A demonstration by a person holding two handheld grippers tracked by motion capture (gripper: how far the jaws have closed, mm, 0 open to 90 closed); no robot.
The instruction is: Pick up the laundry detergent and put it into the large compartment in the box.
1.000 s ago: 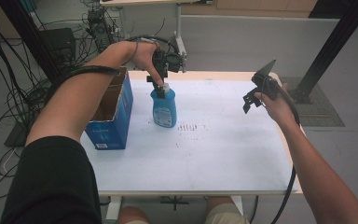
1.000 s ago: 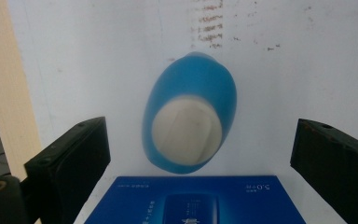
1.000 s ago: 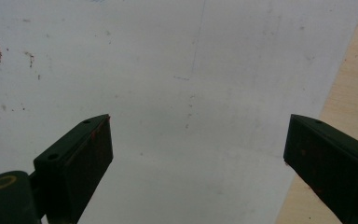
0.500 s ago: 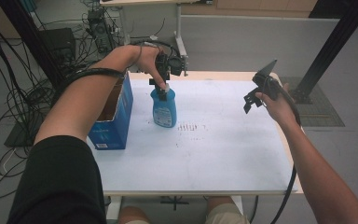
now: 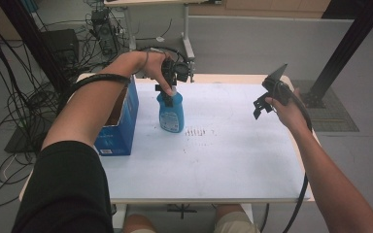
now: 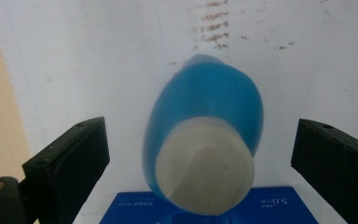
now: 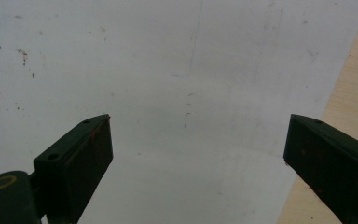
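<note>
A blue bottle (image 5: 171, 114) with a white cap (image 6: 204, 165) stands upright on the white table top (image 5: 213, 160). My left gripper (image 5: 169, 87) points down over the bottle's top. In the left gripper view my left gripper (image 6: 200, 140) is open, with one jaw on each side of the cap and a gap between each jaw and the cap. My right gripper (image 5: 260, 104) hovers above the table's right part. In the right gripper view my right gripper (image 7: 198, 135) is open, and bare table lies between its jaws.
A blue cardboard box (image 5: 121, 121) stands at the table's left edge, close beside the bottle; its top (image 6: 205, 210) sits low in the left gripper view. Brown smudges (image 5: 196, 131) mark the sheet right of the bottle. The wooden table edge (image 7: 354, 84) runs near my right gripper.
The left forearm has shifted slightly. The bottle, the left gripper over it and the right gripper stay where they were.
</note>
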